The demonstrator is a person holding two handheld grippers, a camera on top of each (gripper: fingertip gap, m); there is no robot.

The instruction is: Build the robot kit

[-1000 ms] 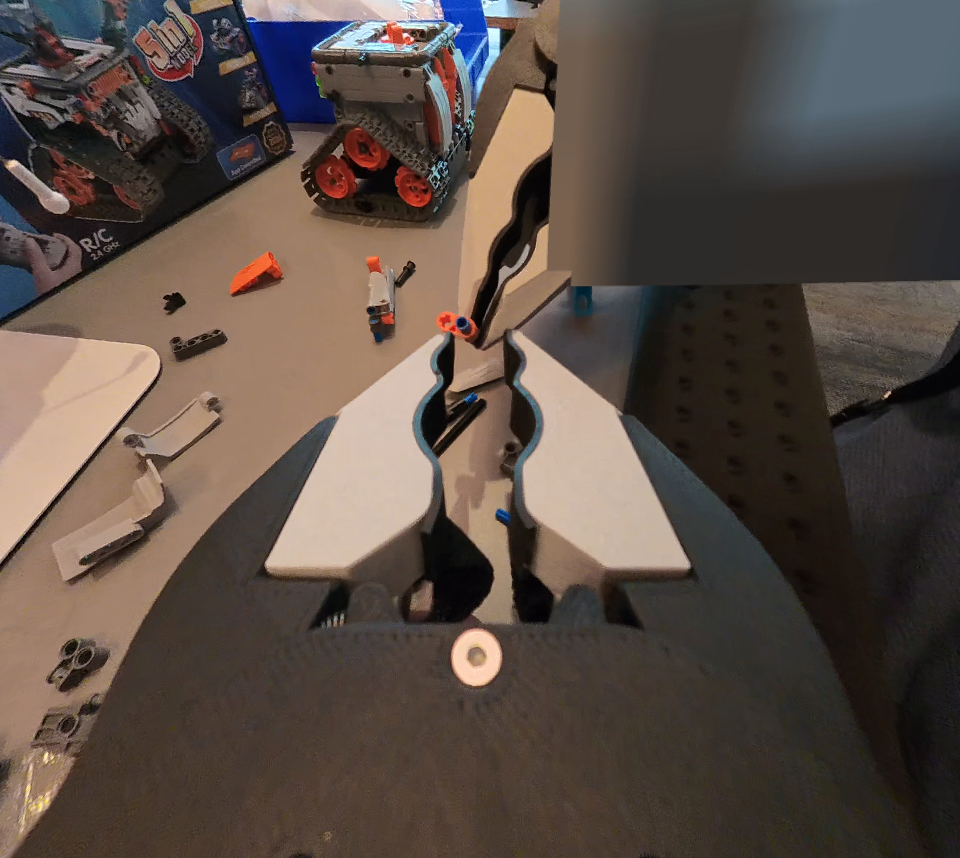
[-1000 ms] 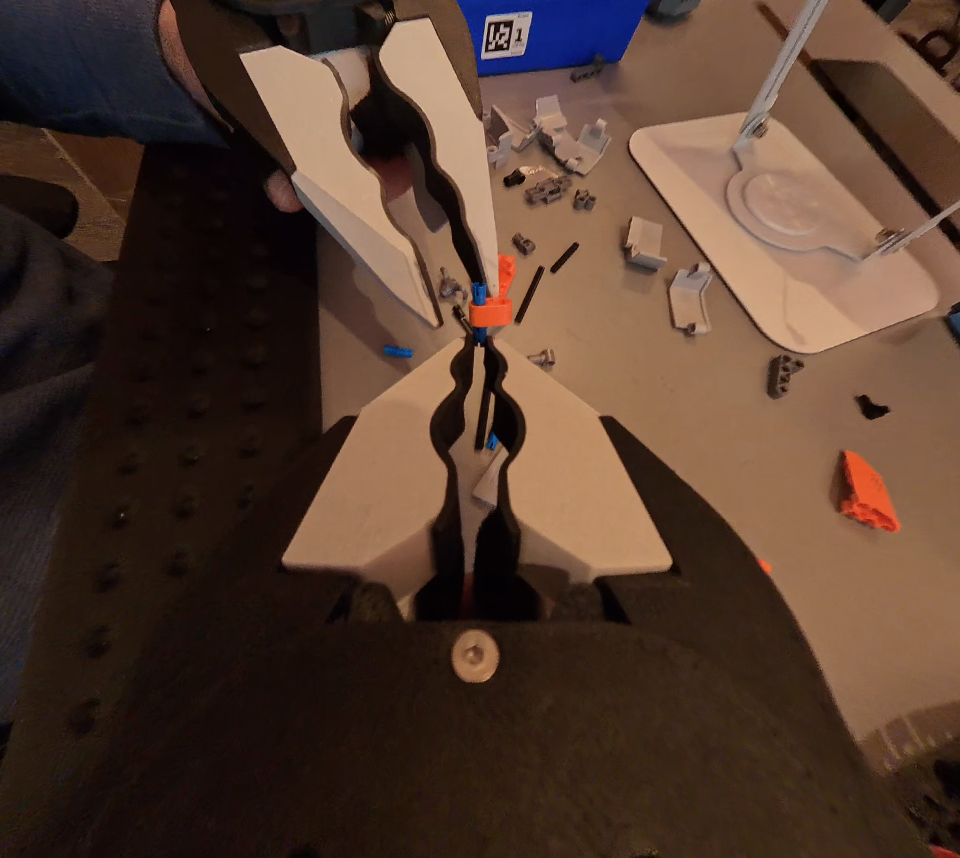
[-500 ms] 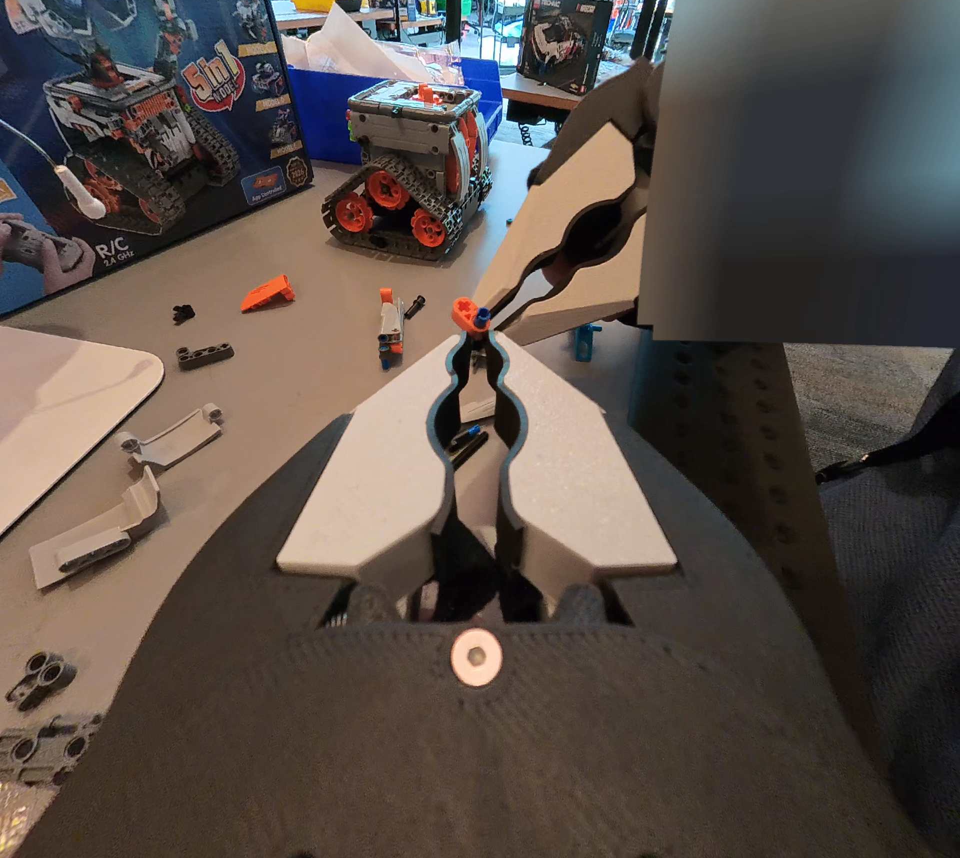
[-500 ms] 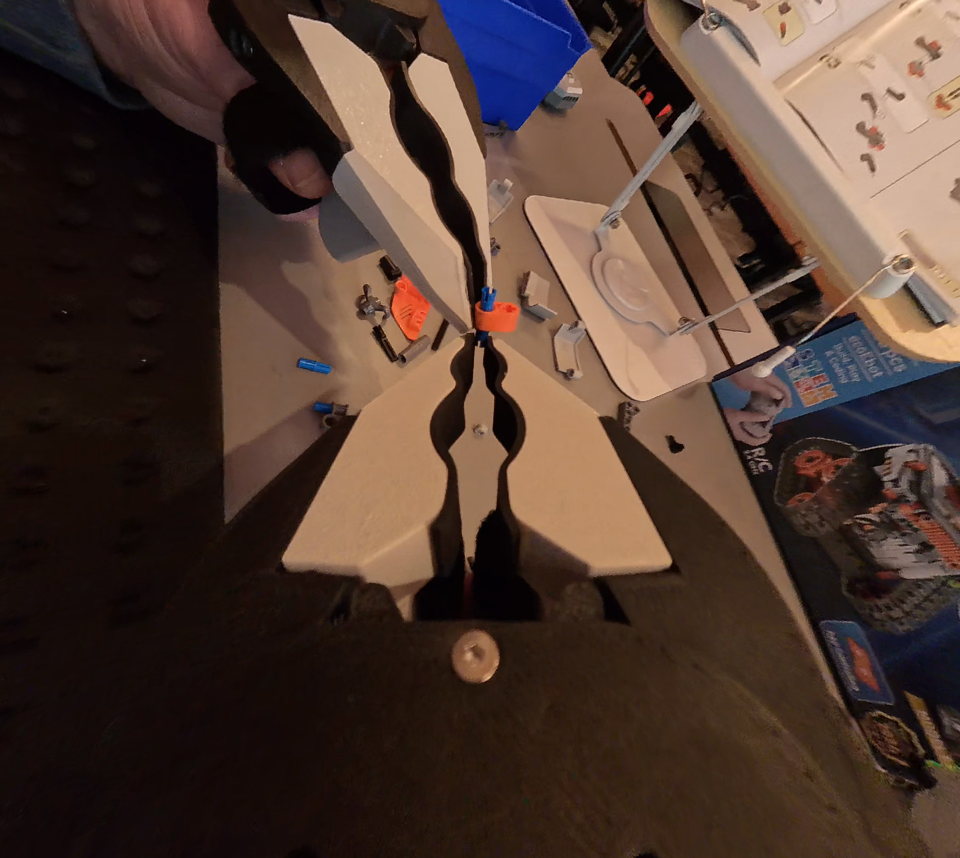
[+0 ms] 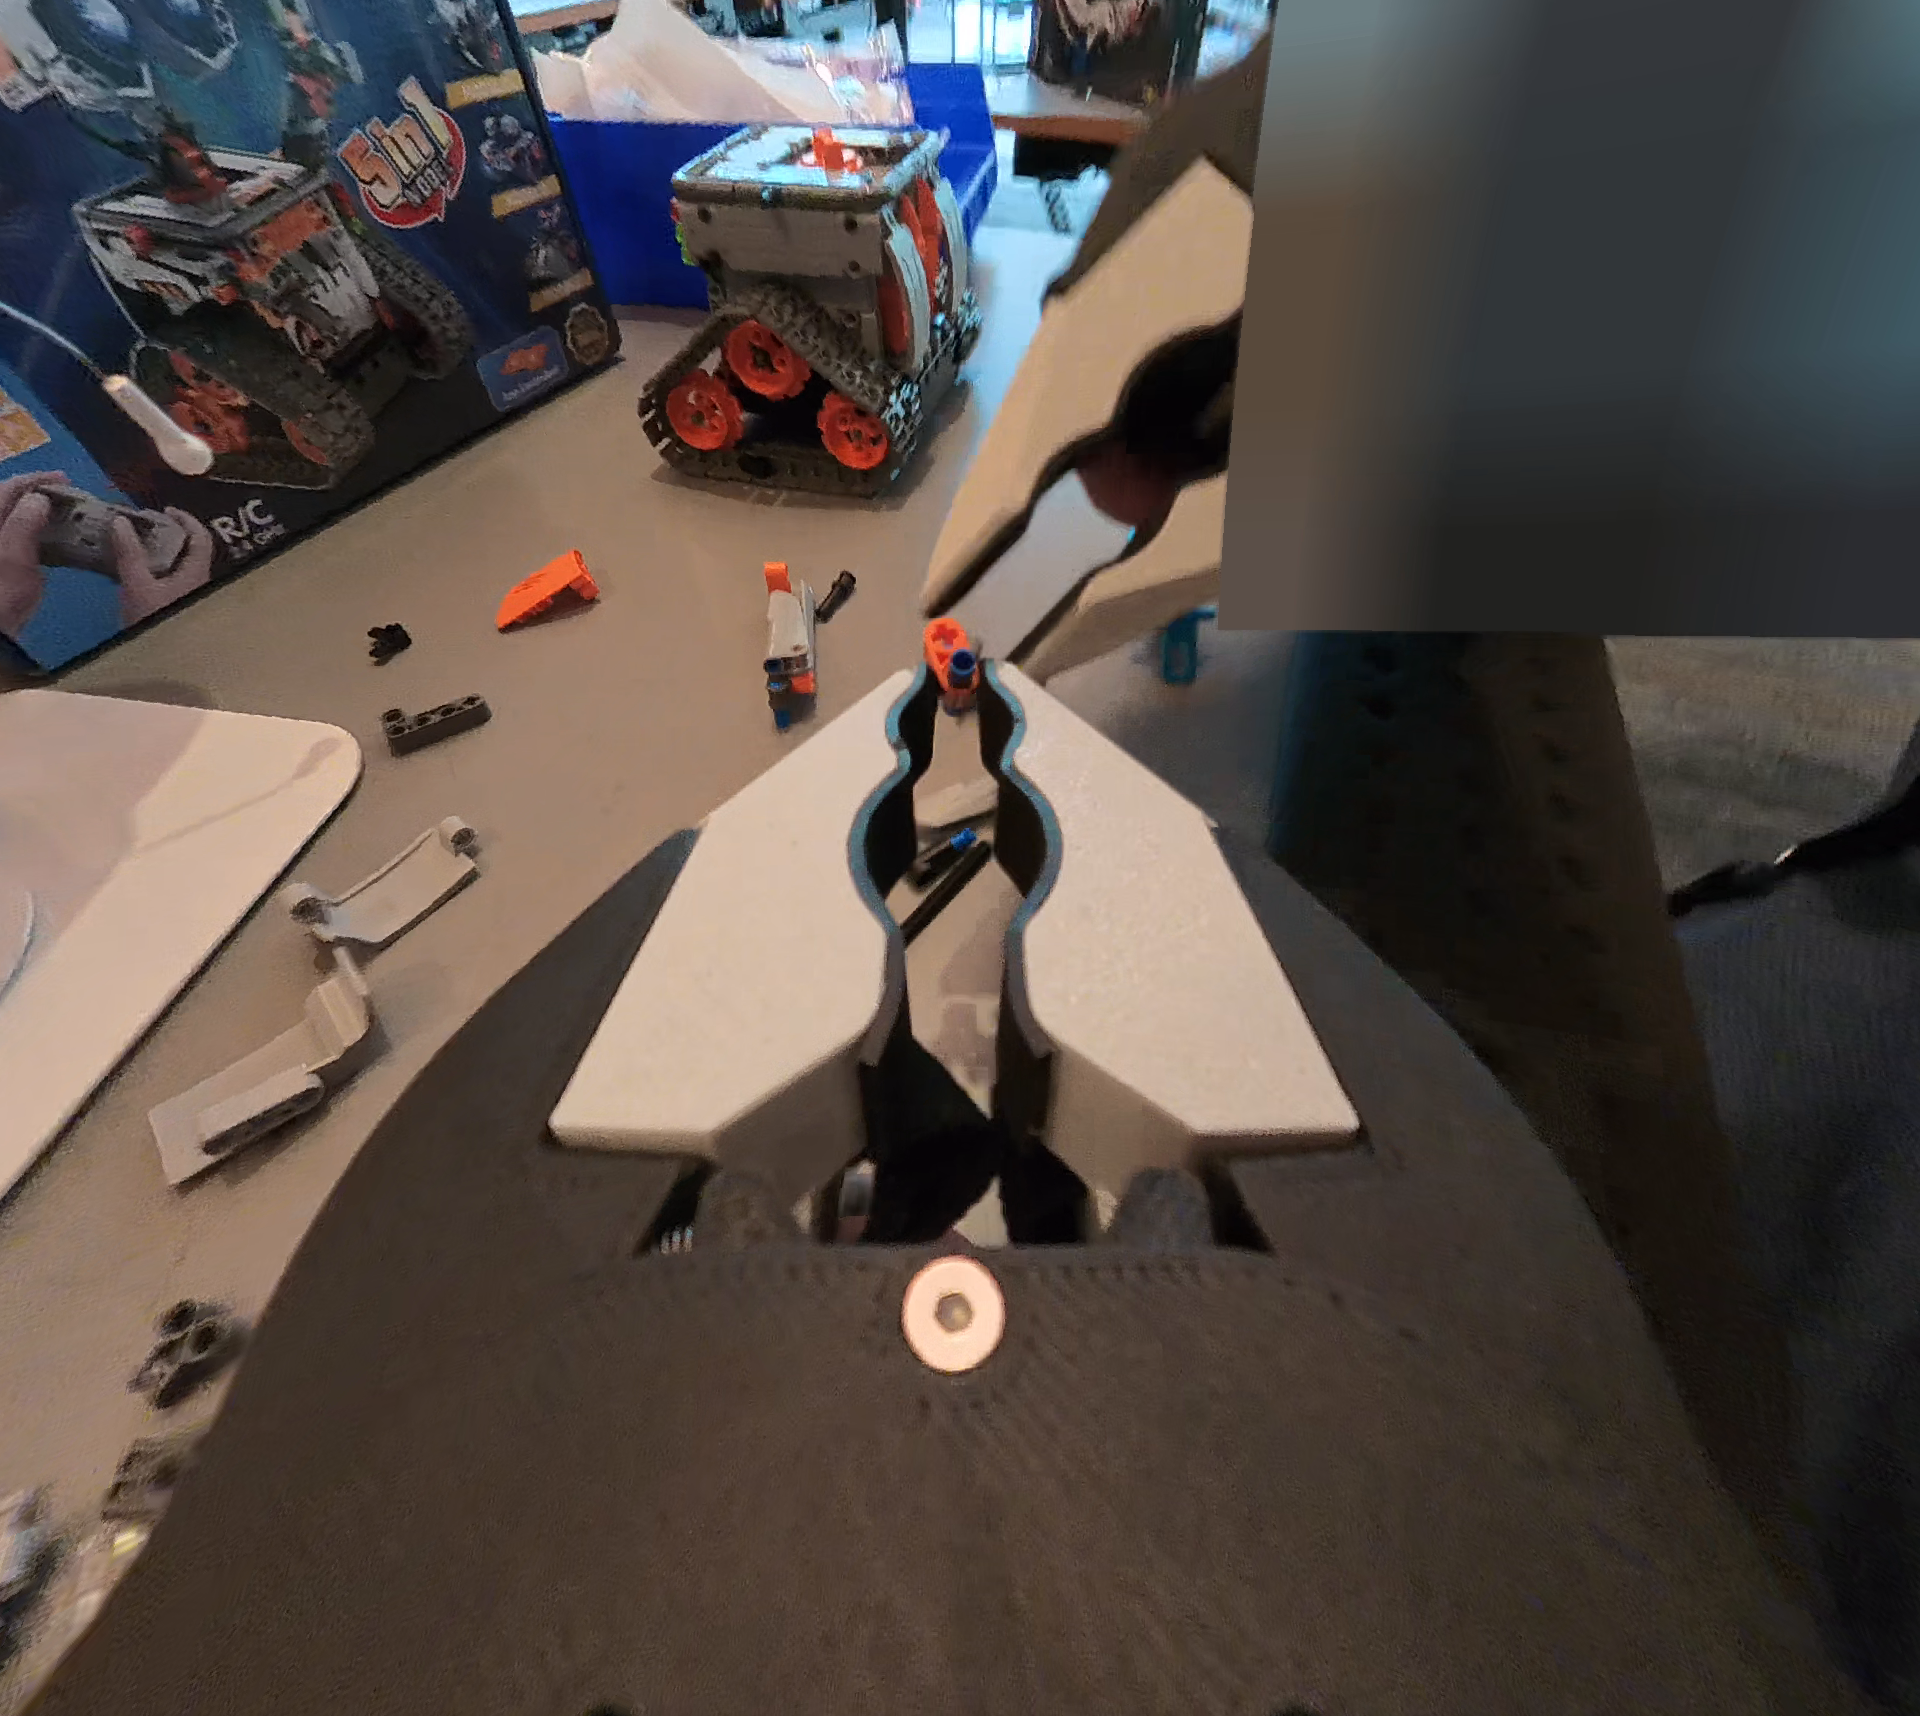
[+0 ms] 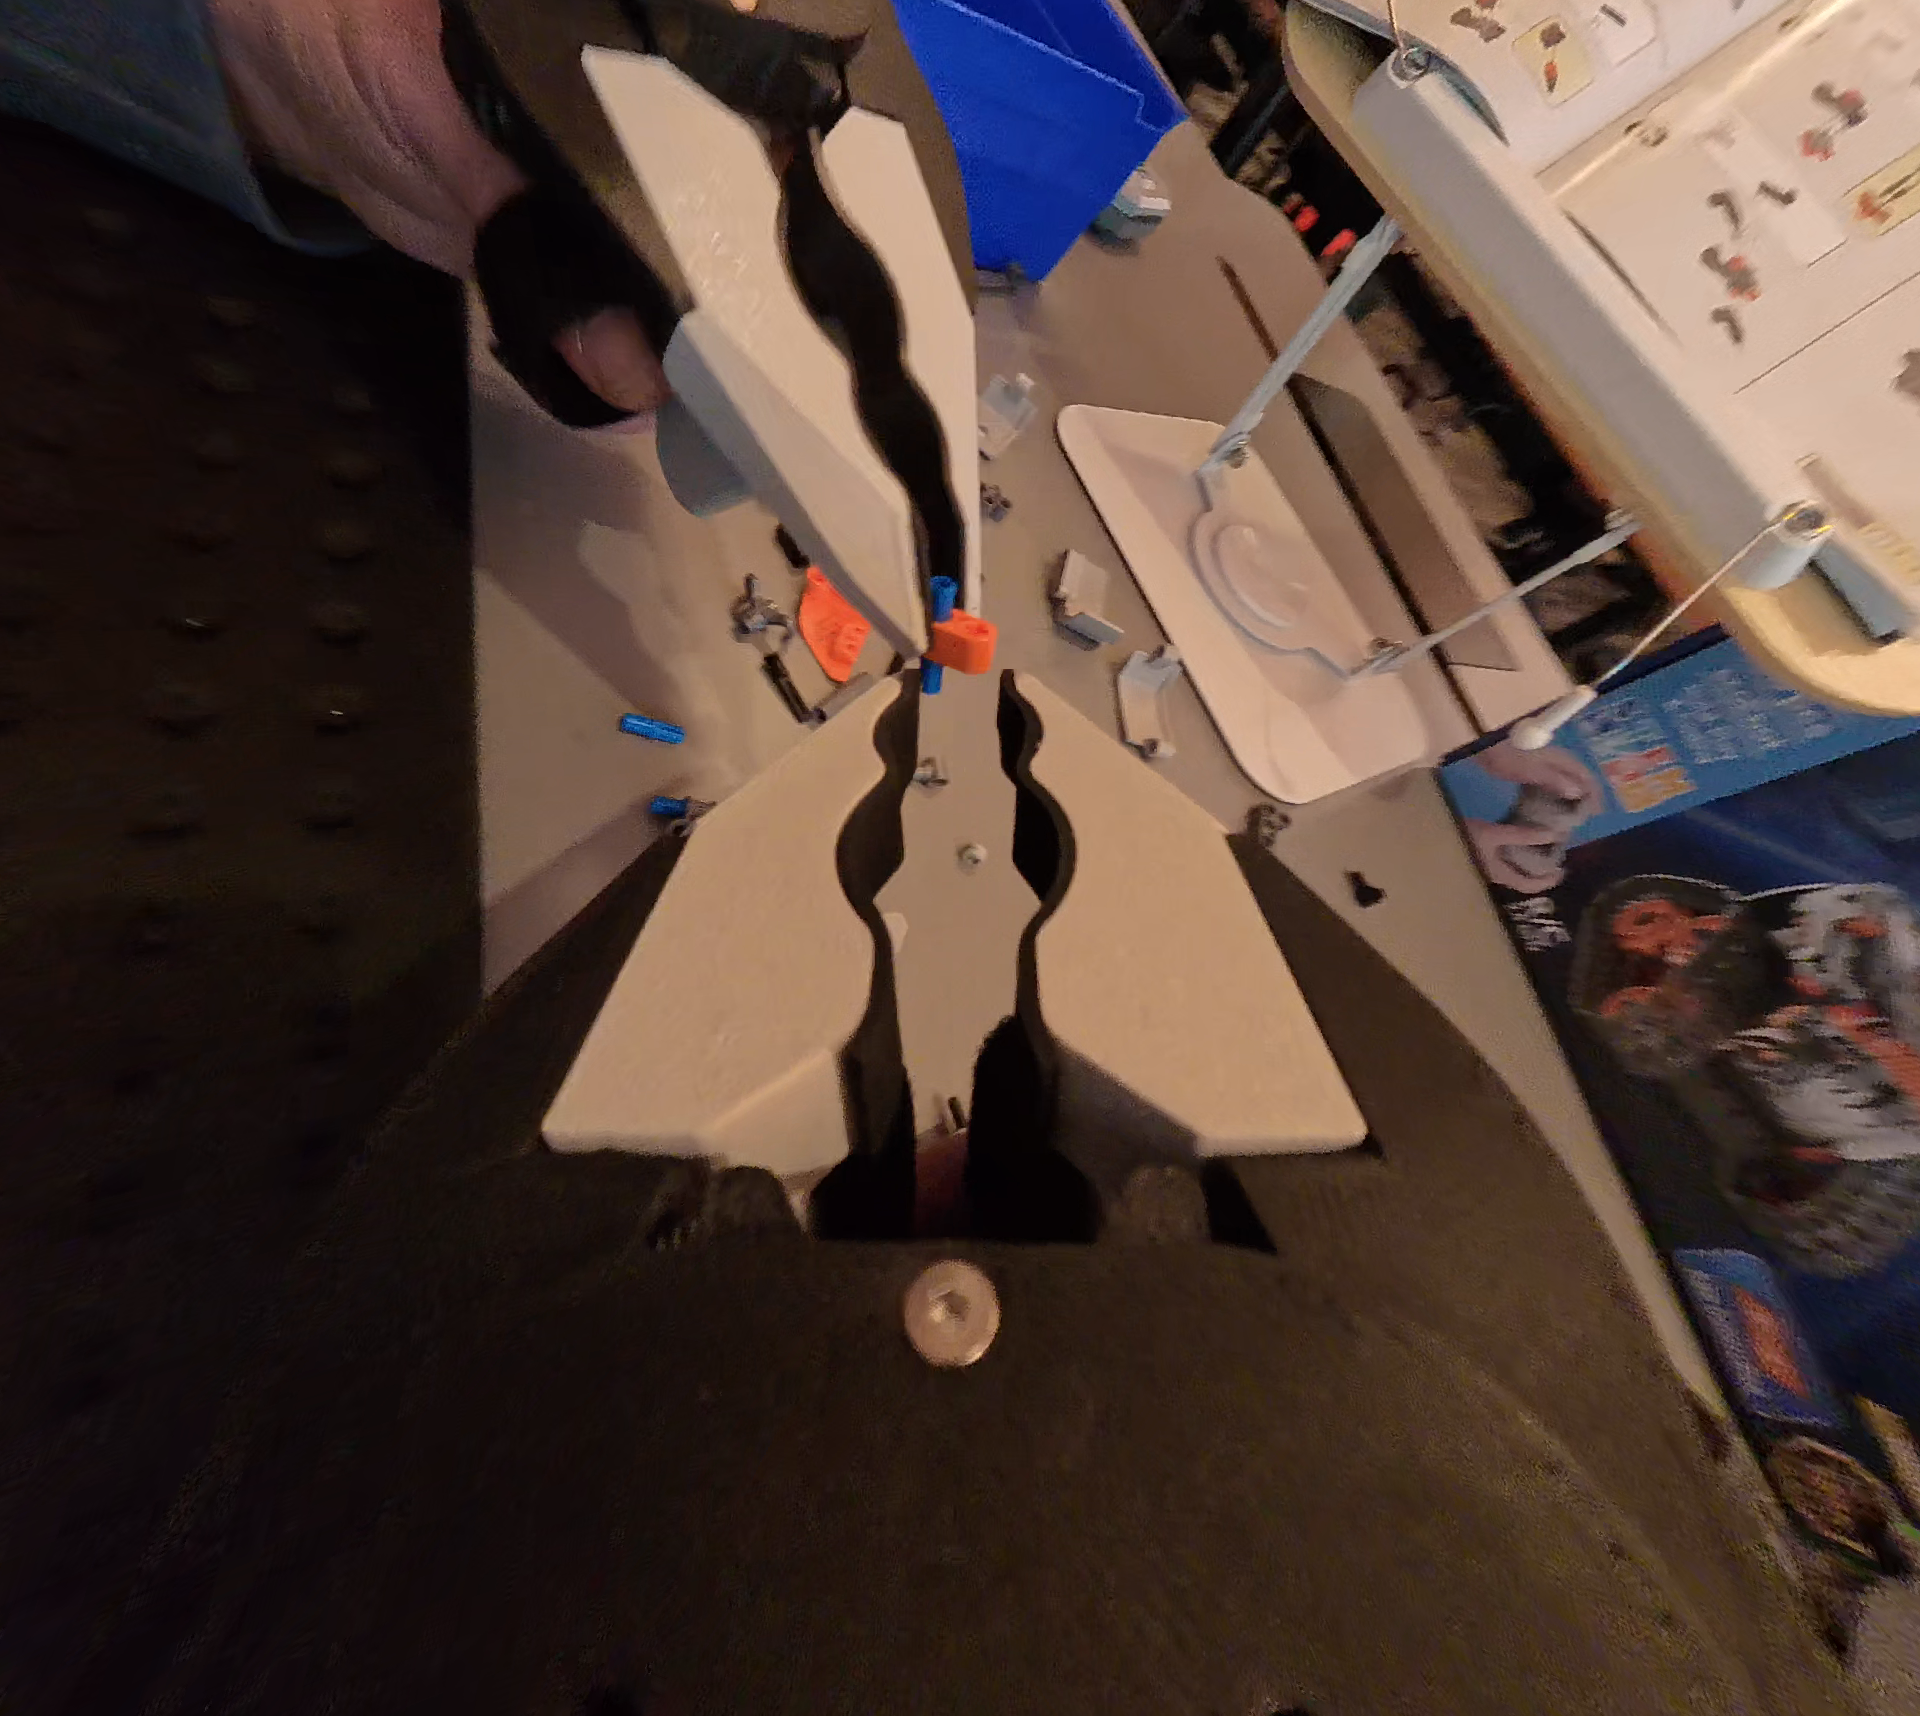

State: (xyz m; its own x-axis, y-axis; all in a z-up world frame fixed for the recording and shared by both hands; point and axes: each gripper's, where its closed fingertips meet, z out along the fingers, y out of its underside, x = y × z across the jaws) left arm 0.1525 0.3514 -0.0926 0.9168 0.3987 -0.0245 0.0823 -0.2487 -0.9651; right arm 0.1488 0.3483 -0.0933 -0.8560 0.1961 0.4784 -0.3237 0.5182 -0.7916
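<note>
A small orange connector with a blue pin (image 5: 948, 660) sits pinched between the tips of my left gripper (image 5: 950, 677), which is shut on it above the table. In the right wrist view the same piece (image 6: 961, 636) is at the left gripper's tips (image 6: 948, 627), held by a hand. My right gripper (image 6: 954, 681) is open and empty, its tips just below the piece and apart from it. It also shows in the left wrist view (image 5: 977, 627), open, just beyond the piece.
A tracked robot model (image 5: 821, 326), kit box (image 5: 260, 212) and blue bin (image 6: 997, 108) stand at the back. A white stand base (image 6: 1247, 586) holds an instruction booklet (image 6: 1662, 56). An orange wedge (image 5: 545, 591), grey panels (image 5: 384, 882) and small pins lie about. A black perforated mat (image 6: 208, 627) borders the table. The tips of both grippers are at nearly the same place. Both grippers' tips are roughly 25 cm from the tracked robot model (image 5: 821, 326).
My left gripper closed on the orange connector that the right gripper held. My right gripper has since opened and let go of it. Both grippers have tilted upward.
</note>
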